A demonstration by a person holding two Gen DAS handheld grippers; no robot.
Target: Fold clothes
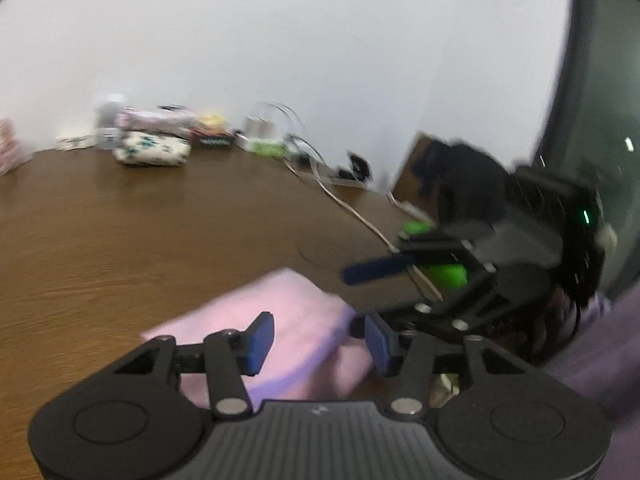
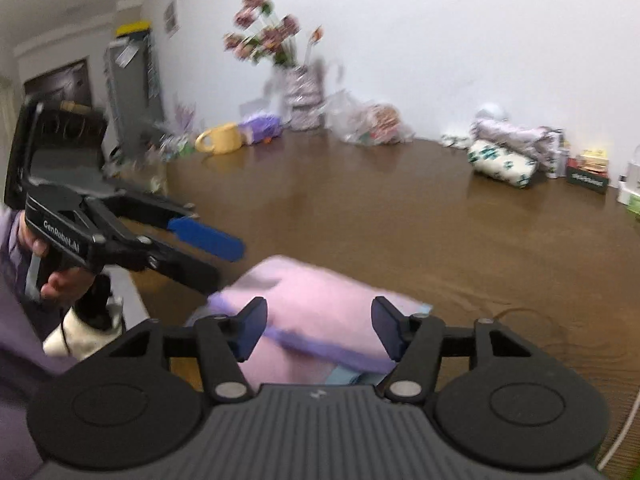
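A folded pink cloth [image 1: 288, 320] with a lilac edge lies on the brown wooden table [image 1: 120, 240], close to the near edge. Above its near part hovers my left gripper [image 1: 318, 342], jaws open, the blue pads apart from the fabric. The same pink cloth [image 2: 320, 308] shows in the right wrist view, where my right gripper [image 2: 320, 330] hangs open over it, nothing pinched. Each camera also catches the other gripper from the side: the right one [image 1: 380, 272] and the left one [image 2: 208, 240], held in a hand [image 2: 60, 276].
Along the far wall stand a patterned pouch [image 1: 154, 151], a bottle [image 1: 108, 120], boxes, chargers and cables [image 1: 340, 200]. A yellow mug [image 2: 222, 140], a vase of flowers [image 2: 300, 92] and plastic bags [image 2: 368, 122] line the back. A purple sleeve [image 2: 24, 360] is at the left.
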